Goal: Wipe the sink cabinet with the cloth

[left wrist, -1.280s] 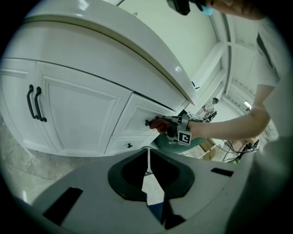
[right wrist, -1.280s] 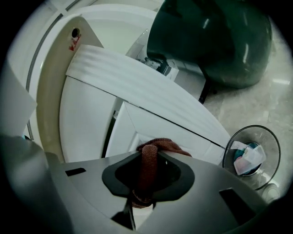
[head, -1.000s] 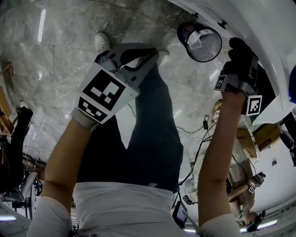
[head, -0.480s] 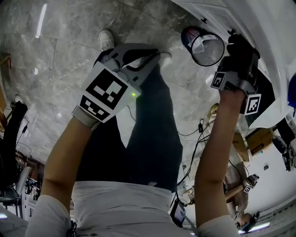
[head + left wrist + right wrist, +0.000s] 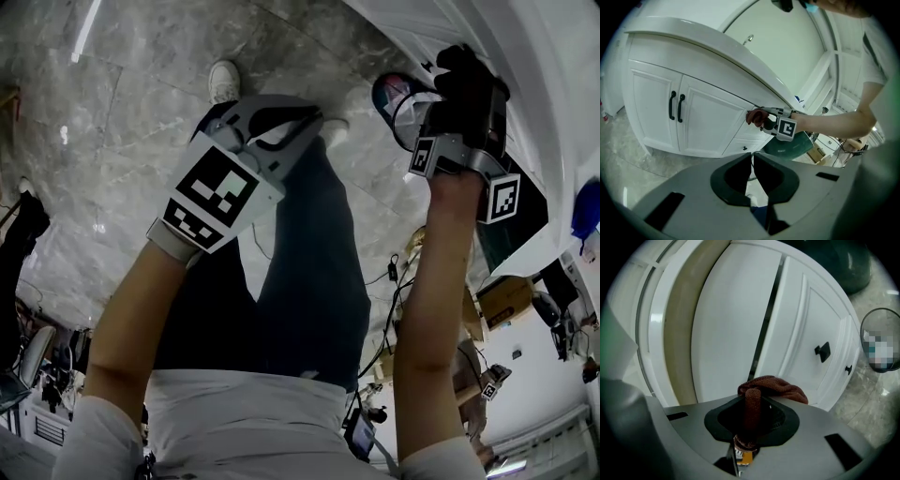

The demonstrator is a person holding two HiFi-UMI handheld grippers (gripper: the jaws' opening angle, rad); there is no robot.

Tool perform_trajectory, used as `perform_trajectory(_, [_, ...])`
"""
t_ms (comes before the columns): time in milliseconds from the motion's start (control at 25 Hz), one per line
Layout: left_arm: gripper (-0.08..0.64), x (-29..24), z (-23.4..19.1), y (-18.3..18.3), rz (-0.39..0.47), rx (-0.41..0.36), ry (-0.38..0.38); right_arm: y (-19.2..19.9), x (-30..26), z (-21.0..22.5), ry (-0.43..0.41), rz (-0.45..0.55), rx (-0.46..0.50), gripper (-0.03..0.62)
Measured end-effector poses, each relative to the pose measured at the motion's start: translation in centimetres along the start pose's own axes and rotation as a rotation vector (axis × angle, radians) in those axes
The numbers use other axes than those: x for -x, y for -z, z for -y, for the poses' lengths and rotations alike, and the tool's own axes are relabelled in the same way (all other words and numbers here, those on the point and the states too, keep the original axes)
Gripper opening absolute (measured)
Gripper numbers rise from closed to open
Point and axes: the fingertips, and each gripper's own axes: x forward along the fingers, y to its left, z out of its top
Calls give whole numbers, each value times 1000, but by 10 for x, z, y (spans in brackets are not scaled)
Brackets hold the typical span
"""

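The white sink cabinet (image 5: 703,122) fills the left gripper view, with two black door handles (image 5: 675,107) and a curved counter edge above them. My right gripper (image 5: 751,414) is shut on a brown-red cloth (image 5: 774,384), whose bunched end lies against a white cabinet door (image 5: 726,324). The left gripper view shows that same right gripper (image 5: 774,123) and the cloth (image 5: 754,116) up under the counter edge. In the head view the right gripper (image 5: 461,70) is raised at the cabinet (image 5: 525,56). My left gripper (image 5: 305,117) hangs away from the cabinet, its jaws together and holding nothing.
A wire wastebasket (image 5: 398,98) stands on the marble floor beside the cabinet, and it also shows as the basket (image 5: 881,341) at the right edge. Two black knobs (image 5: 821,351) sit on the drawer fronts. A dark green bin (image 5: 787,143) is behind my right arm. Cables trail on the floor (image 5: 112,84).
My right gripper has moved up and to the left along the cabinet with the cloth, now over the wastebasket in the head view. The left gripper has hardly moved.
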Motion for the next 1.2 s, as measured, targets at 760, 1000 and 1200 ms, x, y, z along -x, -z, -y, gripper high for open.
perform_trajectory(760, [12,45,-6,-36,26,-34,-32,85,8,-92,-111,-219,143,74])
perform_trajectory(1000, [12,60,19,-76,30,-88,11,91,34,-142,-140,-281,337,74])
perform_trajectory(1200, [12,83,33,-108,38,-148,10,91,58,-183,-129,-304,537,74])
